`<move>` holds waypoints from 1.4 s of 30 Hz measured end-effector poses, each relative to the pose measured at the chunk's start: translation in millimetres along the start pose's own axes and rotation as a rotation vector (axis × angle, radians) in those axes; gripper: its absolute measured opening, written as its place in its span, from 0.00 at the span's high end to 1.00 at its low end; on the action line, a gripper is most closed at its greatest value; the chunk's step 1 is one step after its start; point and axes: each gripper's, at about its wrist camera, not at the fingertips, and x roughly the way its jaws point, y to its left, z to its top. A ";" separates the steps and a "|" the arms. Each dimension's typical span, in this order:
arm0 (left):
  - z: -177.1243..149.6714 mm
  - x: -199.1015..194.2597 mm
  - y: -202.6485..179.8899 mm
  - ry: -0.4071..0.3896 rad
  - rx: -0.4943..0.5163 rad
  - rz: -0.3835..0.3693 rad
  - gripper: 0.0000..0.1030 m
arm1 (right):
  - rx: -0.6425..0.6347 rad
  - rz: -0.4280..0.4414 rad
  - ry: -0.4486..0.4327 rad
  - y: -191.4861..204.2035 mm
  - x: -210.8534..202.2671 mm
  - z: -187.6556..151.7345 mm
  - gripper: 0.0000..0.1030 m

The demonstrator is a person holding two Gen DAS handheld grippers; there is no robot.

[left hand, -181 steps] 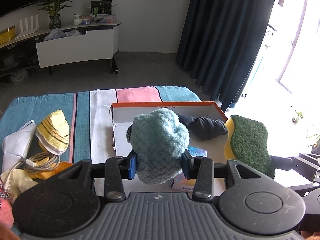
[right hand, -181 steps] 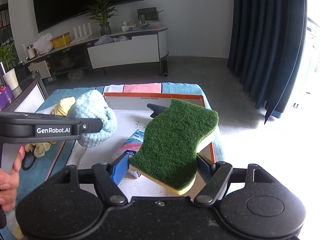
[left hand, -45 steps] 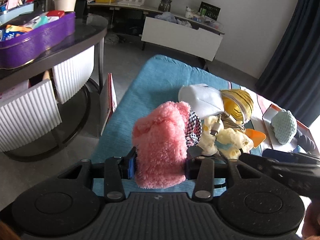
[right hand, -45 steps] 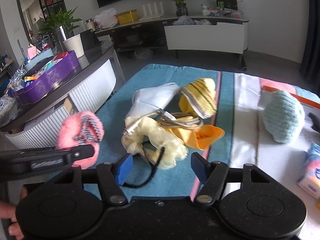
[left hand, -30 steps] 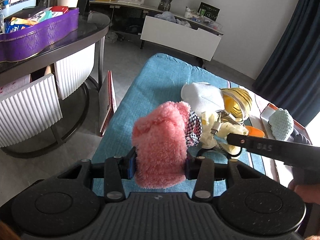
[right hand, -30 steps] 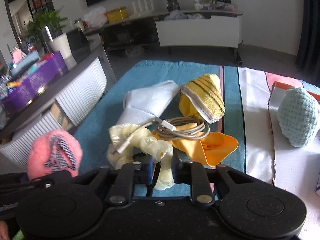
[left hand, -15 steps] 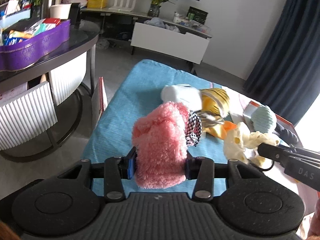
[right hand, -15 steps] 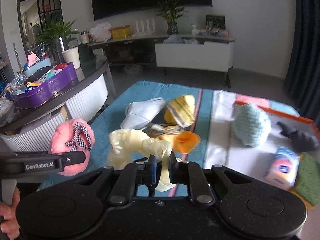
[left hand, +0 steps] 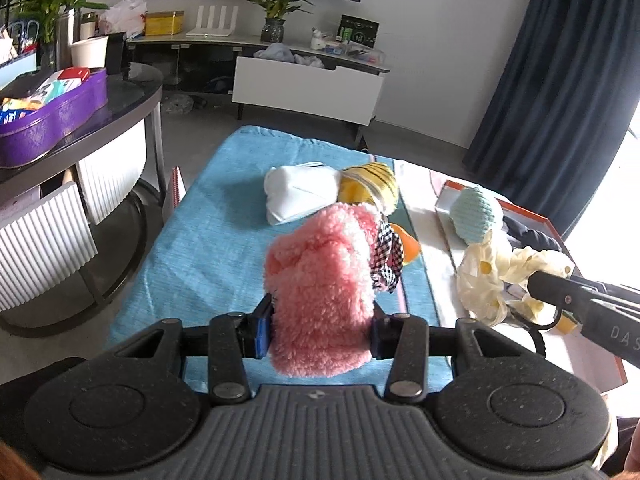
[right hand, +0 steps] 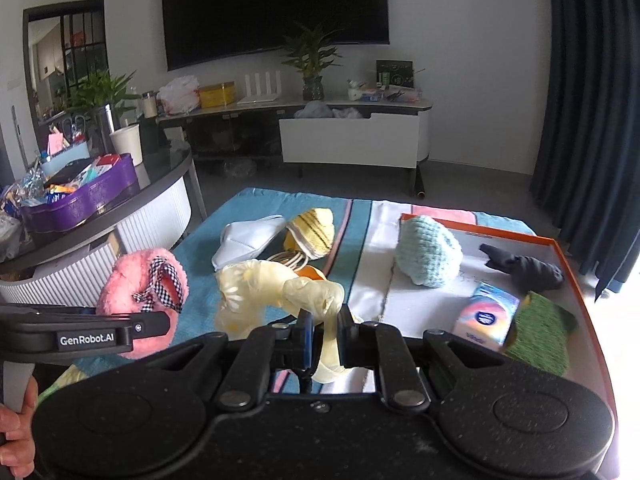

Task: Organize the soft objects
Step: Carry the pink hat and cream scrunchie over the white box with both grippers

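Observation:
My left gripper [left hand: 320, 326] is shut on a fluffy pink slipper-like plush [left hand: 324, 288] with a checkered bow, held above the blue cloth [left hand: 212, 240]; it also shows in the right wrist view [right hand: 140, 292]. My right gripper [right hand: 323, 330] is shut on a pale yellow soft cloth item [right hand: 276, 288], held up at the orange-rimmed box's [right hand: 576, 280] left edge; the cloth item also shows in the left wrist view [left hand: 492, 276]. In the box lie a light blue knit hat [right hand: 428, 256], a dark sock [right hand: 524, 268], a tissue pack [right hand: 488, 316] and a green sponge [right hand: 540, 332].
On the cloth lie a white mask [left hand: 296, 196], a yellow striped cloth [left hand: 372, 188], a coiled cable [right hand: 288, 258] and an orange piece [left hand: 408, 242]. A round dark table [left hand: 80, 120] with a purple tray [left hand: 52, 112] stands to the left.
Both grippers have swung right toward the box, the left with the pink plush, the right lifting the yellow cloth item off the pile. The box contents are now in the right wrist view.

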 end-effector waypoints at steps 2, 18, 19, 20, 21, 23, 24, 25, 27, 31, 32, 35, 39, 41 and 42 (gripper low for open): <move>-2.0 -1.6 -8.2 -0.006 0.019 0.001 0.56 | 0.006 -0.002 -0.011 -4.7 -6.8 -2.5 0.86; -12.6 -3.3 -61.4 -0.016 0.104 -0.053 0.56 | 0.041 -0.054 -0.075 -44.0 -45.1 -18.4 0.85; -13.3 -3.2 -65.1 -0.015 0.110 -0.055 0.56 | 0.041 -0.058 -0.081 -45.9 -47.3 -18.9 0.86; -13.8 -2.8 -68.9 -0.015 0.117 -0.057 0.56 | 0.042 -0.061 -0.086 -47.8 -49.3 -19.5 0.86; -14.1 -2.4 -72.2 -0.014 0.121 -0.062 0.56 | 0.044 -0.068 -0.089 -49.5 -51.2 -20.1 0.86; -14.0 -3.2 -78.8 -0.017 0.133 -0.072 0.56 | 0.052 -0.077 -0.095 -53.7 -54.4 -21.4 0.85; -13.9 -3.6 -81.6 -0.019 0.139 -0.076 0.56 | 0.056 -0.083 -0.099 -55.9 -56.5 -21.9 0.85; -13.7 -3.7 -84.1 -0.021 0.143 -0.080 0.56 | 0.060 -0.089 -0.102 -58.2 -58.6 -22.4 0.85; -13.2 -4.0 -89.2 -0.024 0.148 -0.092 0.56 | 0.068 -0.099 -0.108 -62.9 -63.0 -23.4 0.85; -13.0 -4.5 -100.7 -0.033 0.170 -0.110 0.56 | 0.076 -0.120 -0.121 -71.1 -71.8 -24.9 0.85; -12.8 -4.5 -102.7 -0.034 0.174 -0.115 0.56 | 0.078 -0.126 -0.124 -73.1 -73.9 -25.3 0.85; -12.8 -4.9 -110.3 -0.038 0.186 -0.128 0.56 | 0.086 -0.140 -0.130 -79.5 -77.9 -26.0 0.85; -12.4 -3.4 -116.2 -0.038 0.191 -0.147 0.56 | 0.091 -0.158 -0.139 -86.5 -83.0 -26.8 0.85; -12.4 -2.2 -119.9 -0.034 0.194 -0.159 0.56 | 0.097 -0.167 -0.143 -90.9 -85.3 -27.4 0.85; -12.2 -1.9 -121.7 -0.034 0.198 -0.162 0.56 | 0.100 -0.172 -0.145 -93.0 -86.0 -27.5 0.85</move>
